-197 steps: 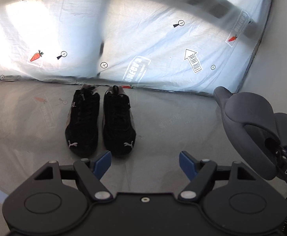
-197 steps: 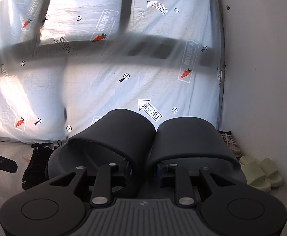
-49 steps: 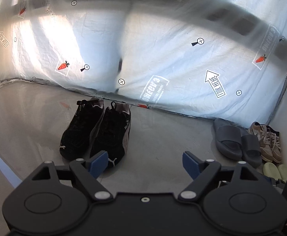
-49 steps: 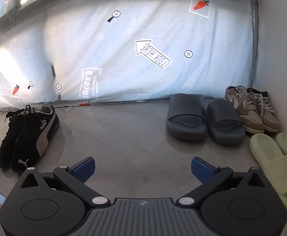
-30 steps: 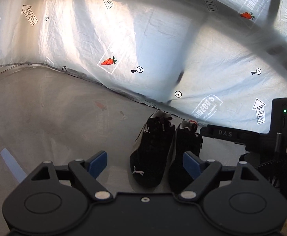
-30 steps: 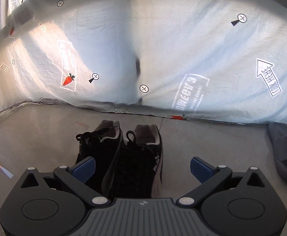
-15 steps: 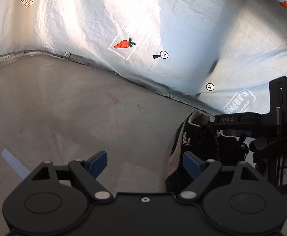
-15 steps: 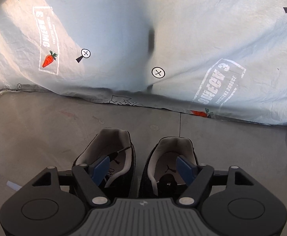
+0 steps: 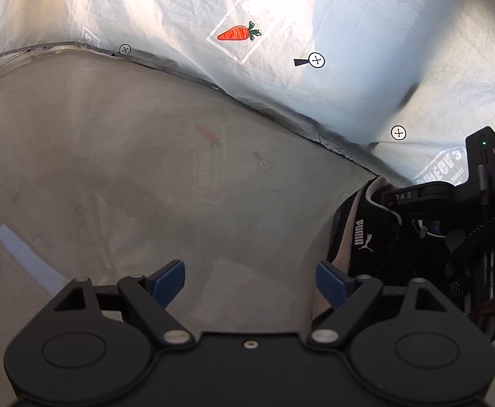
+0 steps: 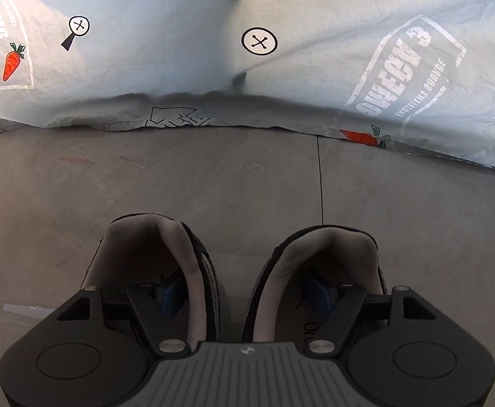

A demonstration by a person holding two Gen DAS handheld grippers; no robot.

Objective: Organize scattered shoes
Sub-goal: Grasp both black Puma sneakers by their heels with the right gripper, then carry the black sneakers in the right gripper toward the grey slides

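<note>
Two black Puma sneakers stand side by side on the grey floor, heels toward the sheet. In the right wrist view my right gripper (image 10: 245, 293) is open, with one blue fingertip (image 10: 169, 291) inside the left sneaker (image 10: 152, 257) and the other inside the right sneaker (image 10: 335, 257), straddling their adjoining inner walls. In the left wrist view my left gripper (image 9: 250, 279) is open and empty over bare floor; a sneaker (image 9: 359, 234) sits just right of it, with the right gripper's body above that shoe.
A white printed sheet (image 10: 247, 51) with carrots and crossed circles hangs along the floor's far edge. A pale blue tape strip (image 9: 20, 251) crosses the floor at the left. A floor seam (image 10: 320, 183) runs toward the sheet.
My right gripper has dropped lower, its fingertips going deeper into the two sneaker openings. My left gripper has shifted slightly closer to the floor, staying open.
</note>
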